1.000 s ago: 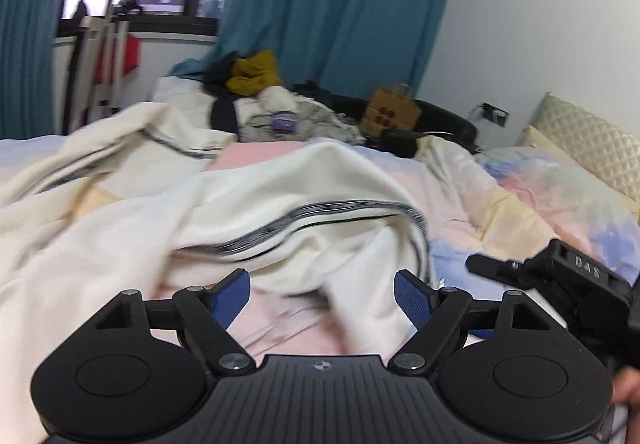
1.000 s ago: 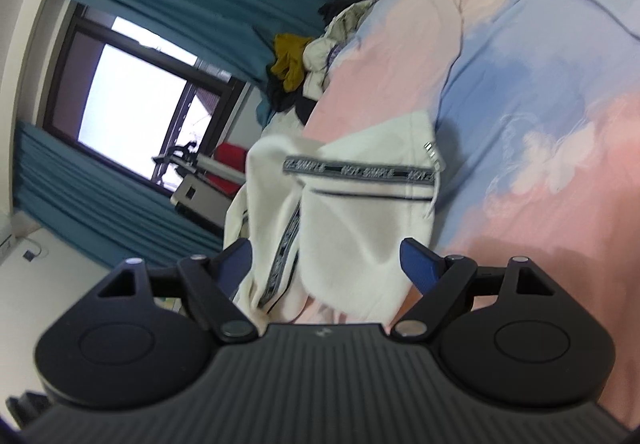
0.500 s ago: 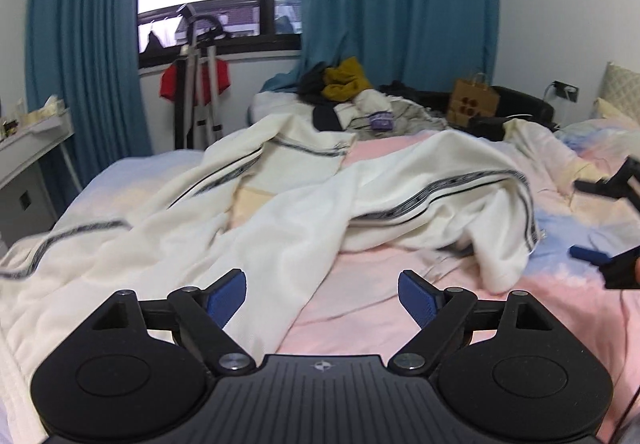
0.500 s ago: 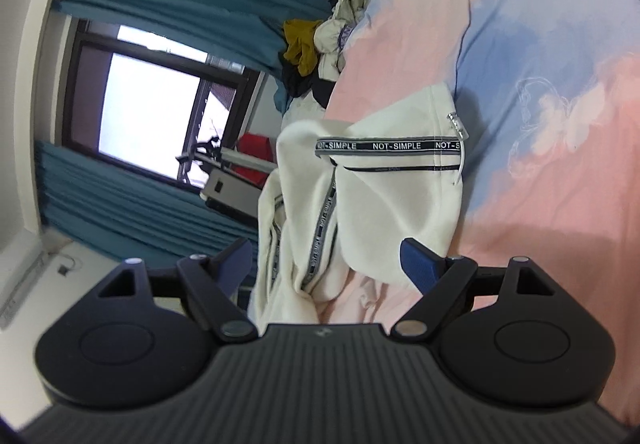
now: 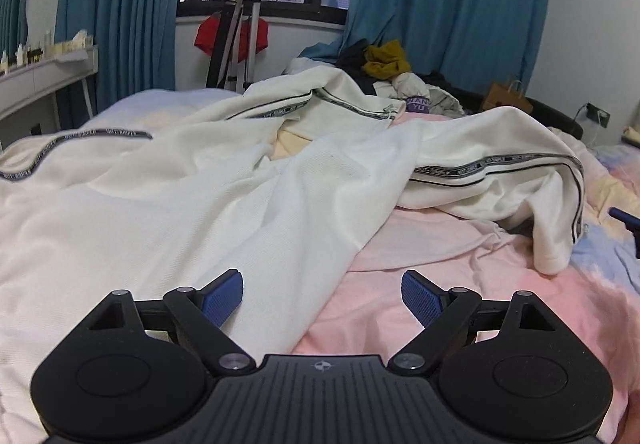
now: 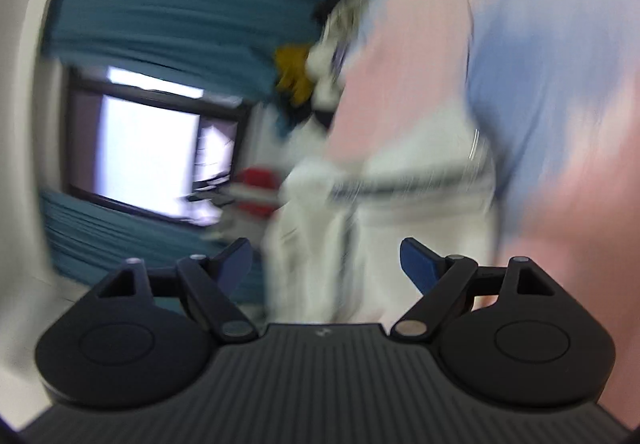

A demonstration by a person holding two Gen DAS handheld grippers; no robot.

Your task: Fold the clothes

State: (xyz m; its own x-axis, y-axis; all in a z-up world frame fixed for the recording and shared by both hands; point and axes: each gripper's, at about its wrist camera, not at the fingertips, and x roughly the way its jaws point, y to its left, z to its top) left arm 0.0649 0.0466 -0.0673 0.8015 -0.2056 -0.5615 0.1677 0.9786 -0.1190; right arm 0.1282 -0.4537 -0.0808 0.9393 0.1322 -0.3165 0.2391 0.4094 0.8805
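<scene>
A cream jacket (image 5: 224,180) with black lettered tape stripes lies spread and rumpled across the bed. Its right part, a sleeve (image 5: 532,184), is folded over and hangs toward the pink sheet. My left gripper (image 5: 322,296) hovers over the jacket's near edge, jaws wide and still opening, nothing between the blue pads. In the blurred right wrist view, the same jacket (image 6: 400,204) lies ahead of my right gripper (image 6: 326,262), which is open and holds nothing. A blue fingertip of the right gripper (image 5: 622,215) pokes in at the right edge of the left wrist view.
The bed has a pink, blue and yellow sheet (image 5: 460,284). A heap of other clothes (image 5: 388,60) lies at the far end, next to a brown paper bag (image 5: 506,96). Teal curtains (image 5: 120,4), a window, a folding rack (image 5: 240,24) and a white shelf (image 5: 44,72) stand behind.
The left gripper has drawn back and to the left, so more of the spread jacket and the window show. Its jaws have widened slightly. The right wrist view has turned blurred from motion.
</scene>
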